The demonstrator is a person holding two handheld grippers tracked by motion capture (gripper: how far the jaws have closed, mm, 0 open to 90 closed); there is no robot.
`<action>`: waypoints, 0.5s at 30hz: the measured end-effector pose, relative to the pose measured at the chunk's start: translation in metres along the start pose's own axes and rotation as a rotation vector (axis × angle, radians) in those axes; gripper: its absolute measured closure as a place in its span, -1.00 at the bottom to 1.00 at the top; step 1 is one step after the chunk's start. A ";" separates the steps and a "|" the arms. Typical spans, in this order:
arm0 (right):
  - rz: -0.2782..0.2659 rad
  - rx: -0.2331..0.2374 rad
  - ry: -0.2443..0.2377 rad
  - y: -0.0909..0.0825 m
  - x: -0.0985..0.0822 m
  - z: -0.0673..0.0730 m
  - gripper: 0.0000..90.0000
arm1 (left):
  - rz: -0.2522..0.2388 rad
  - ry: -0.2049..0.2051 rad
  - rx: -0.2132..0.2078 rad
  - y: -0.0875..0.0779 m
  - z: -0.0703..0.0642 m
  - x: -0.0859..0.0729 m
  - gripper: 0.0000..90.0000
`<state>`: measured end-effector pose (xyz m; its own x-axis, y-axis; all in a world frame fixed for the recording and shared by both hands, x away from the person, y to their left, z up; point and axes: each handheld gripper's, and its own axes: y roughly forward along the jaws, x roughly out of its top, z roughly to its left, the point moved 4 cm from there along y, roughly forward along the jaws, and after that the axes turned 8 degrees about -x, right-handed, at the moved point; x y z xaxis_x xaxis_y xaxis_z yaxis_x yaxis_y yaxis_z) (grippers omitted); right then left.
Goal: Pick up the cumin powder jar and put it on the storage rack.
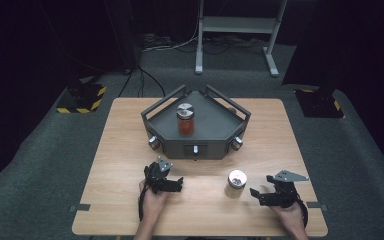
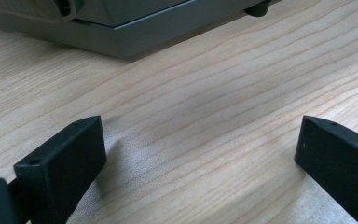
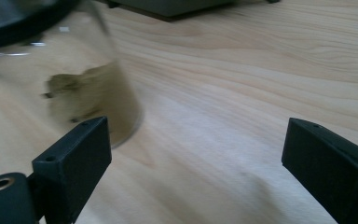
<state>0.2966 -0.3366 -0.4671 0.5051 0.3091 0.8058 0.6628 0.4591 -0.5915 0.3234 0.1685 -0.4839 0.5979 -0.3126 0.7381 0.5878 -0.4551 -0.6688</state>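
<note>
On the near left of the wooden table (image 1: 120,165), the left gripper (image 1: 178,184) rests in the person's left hand (image 1: 152,200), pointing toward the right across the board; in the left gripper view its two black jaws stand wide apart with nothing but bare wood grain between them, and the foot of the grey tray (image 2: 121,32) crosses the top of that picture. In the middle, toward the far side, that grey angular tray (image 1: 215,131) sits on the table with a jar of red contents (image 1: 185,119) standing upright inside it, capped by a silvery lid. Nearer and further right stands a small clear jar (image 1: 237,183) — upright on the wood, between the two grippers and just beside the right one; in the right gripper view it shows blurred at upper left (image 3: 70,79), just beyond the left jaw and outside the gap. The right gripper (image 1: 255,193), held in the right hand (image 1: 290,212), points left toward this jar; its jaws are spread wide — empty, apart from the glass.
</note>
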 end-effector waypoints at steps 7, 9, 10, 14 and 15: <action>-0.014 0.073 -0.051 0.001 0.002 0.010 -0.81 | 0.000 0.000 0.000 0.000 0.000 0.000 -0.96; -0.026 0.100 -0.065 0.002 0.003 0.013 -0.81 | 0.000 0.000 0.000 0.000 0.000 0.000 -0.96; -0.029 0.108 -0.068 0.003 0.004 0.014 -0.80 | 0.000 0.000 0.000 0.000 0.000 0.000 -0.96; -0.039 0.125 -0.081 0.008 0.007 0.018 -0.79 | 0.000 0.000 0.000 0.000 0.000 0.000 -0.96; -0.040 0.122 -0.089 0.009 0.009 0.019 -0.79 | 0.000 0.000 0.000 0.000 0.000 0.000 -0.96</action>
<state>0.2963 -0.3136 -0.4652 0.4247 0.3588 0.8312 0.6069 0.5685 -0.5554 0.3235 0.1686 -0.4839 0.5981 -0.3123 0.7380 0.5876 -0.4553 -0.6689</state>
